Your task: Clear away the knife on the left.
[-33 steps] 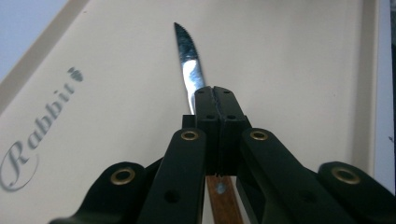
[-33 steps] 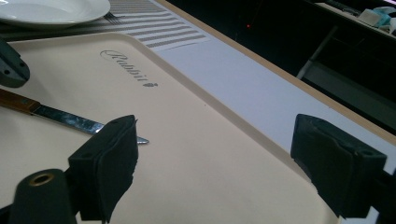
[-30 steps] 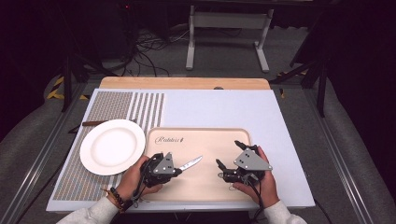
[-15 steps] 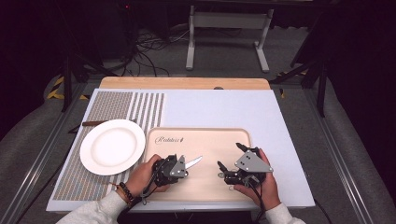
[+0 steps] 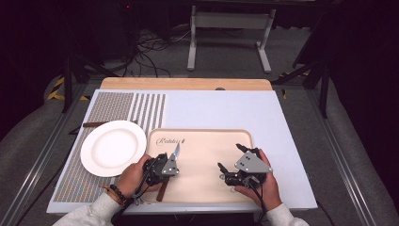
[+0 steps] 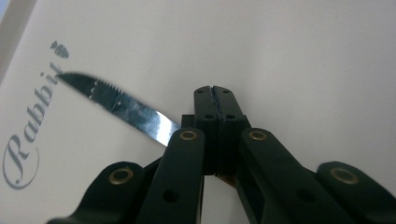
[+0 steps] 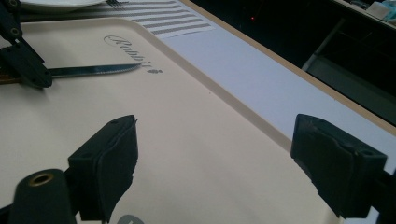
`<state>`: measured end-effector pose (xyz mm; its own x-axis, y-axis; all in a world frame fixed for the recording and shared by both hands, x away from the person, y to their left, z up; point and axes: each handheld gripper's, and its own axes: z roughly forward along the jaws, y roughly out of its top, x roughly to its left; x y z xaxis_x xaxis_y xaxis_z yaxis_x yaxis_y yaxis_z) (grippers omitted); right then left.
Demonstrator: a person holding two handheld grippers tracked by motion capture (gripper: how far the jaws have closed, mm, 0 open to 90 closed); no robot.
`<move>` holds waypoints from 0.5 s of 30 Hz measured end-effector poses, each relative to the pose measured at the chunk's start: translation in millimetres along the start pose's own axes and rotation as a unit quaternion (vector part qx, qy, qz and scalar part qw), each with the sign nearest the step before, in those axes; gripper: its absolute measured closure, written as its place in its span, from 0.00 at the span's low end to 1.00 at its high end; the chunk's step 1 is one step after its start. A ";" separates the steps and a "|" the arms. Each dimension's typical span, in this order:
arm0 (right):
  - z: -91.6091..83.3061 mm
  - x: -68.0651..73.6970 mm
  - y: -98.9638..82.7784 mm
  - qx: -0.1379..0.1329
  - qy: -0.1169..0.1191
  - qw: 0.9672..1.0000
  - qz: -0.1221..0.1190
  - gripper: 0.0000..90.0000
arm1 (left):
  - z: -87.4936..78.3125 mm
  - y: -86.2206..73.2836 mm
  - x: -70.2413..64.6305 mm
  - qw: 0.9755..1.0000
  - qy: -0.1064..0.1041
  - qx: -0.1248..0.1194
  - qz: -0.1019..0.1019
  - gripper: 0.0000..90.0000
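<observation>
- Knife [image 5: 170,165] lies on the beige tray [image 5: 207,188] in the high view, its serrated blade pointing up toward the tray's printed "Rabbit" lettering and its brown handle angled down toward the tray's near edge. The left tool [image 5: 164,168] sits over the knife near where blade meets handle, jaws drawn together, held by the person's left hand [image 5: 133,175]. The right tool [image 5: 235,169] rests over the tray's right half, well apart from the knife, jaws spread, in the right hand [image 5: 263,186]. A white plate [image 5: 113,147] sits just left of the tray on a striped placemat [image 5: 117,106], all carried by the white tabletop [image 5: 226,108].
- Left gripper view: the left tool [image 6: 214,93] shows its two black jaws pressed flat together, nothing visible between the tips. The knife blade [image 6: 116,102] runs out from behind the jaws toward the tray lettering at upper left; whether the jaws pinch the knife lower down cannot be told.
- Right gripper view: the right tool [image 7: 215,154] stands wide, bare tray [image 7: 196,140] between its pads. Farther across the tray, the knife [image 7: 93,70] lies level with its tip by the lettering, the left tool [image 7: 28,65] upon its handle end.
</observation>
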<state>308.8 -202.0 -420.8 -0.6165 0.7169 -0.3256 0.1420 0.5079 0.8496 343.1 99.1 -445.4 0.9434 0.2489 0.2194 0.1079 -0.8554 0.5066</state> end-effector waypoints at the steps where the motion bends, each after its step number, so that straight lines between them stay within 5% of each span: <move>1: 0.2 0.0 0.1 -0.001 0.001 1.000 0.000 0.18 | -1.2 -1.9 1.0 1.000 0.002 0.001 0.000 1.00; 15: 0.4 -0.9 1.3 -0.003 -0.001 1.000 -0.002 0.17 | -14.7 -24.7 5.6 1.000 0.011 0.018 -0.021 1.00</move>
<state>309.9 -201.7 -419.6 -0.6157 0.7161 -0.3289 0.1347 0.5069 0.8514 341.0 128.3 -444.4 0.9304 0.2947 0.2180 0.1588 -0.8601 0.4848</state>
